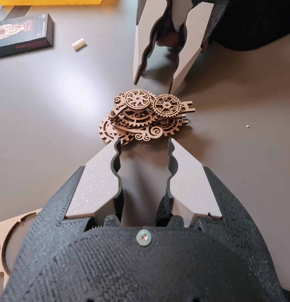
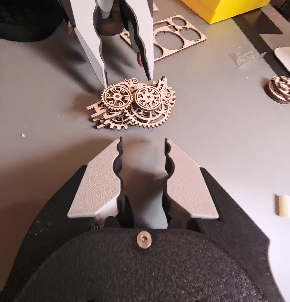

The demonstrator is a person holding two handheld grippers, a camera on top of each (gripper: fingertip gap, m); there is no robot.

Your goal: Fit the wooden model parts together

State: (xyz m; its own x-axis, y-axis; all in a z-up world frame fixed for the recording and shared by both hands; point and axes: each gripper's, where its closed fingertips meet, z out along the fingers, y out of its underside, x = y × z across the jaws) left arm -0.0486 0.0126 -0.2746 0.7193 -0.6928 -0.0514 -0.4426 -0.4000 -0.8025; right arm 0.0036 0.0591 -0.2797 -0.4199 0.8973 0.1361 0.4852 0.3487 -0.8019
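1. The grey table (image 2: pixel 214 130) lies bare around the wooden model (image 2: pixel 132 106); no table edge shows near it. A cut-out wooden sheet (image 2: pixel 178 37), a yellow box (image 2: pixel 222 9) and a black box (image 1: pixel 21 36) sit farther off.
2. The wooden model lies flat, long axis across both views, its pronged end (image 1: pixel 187 106) toward the right in the left wrist view.
3. It rests between the two claws. The left claw (image 1: pixel 144 142) is released, tips at the model's near edge. The right claw (image 2: pixel 143 140) is released, just short of it.
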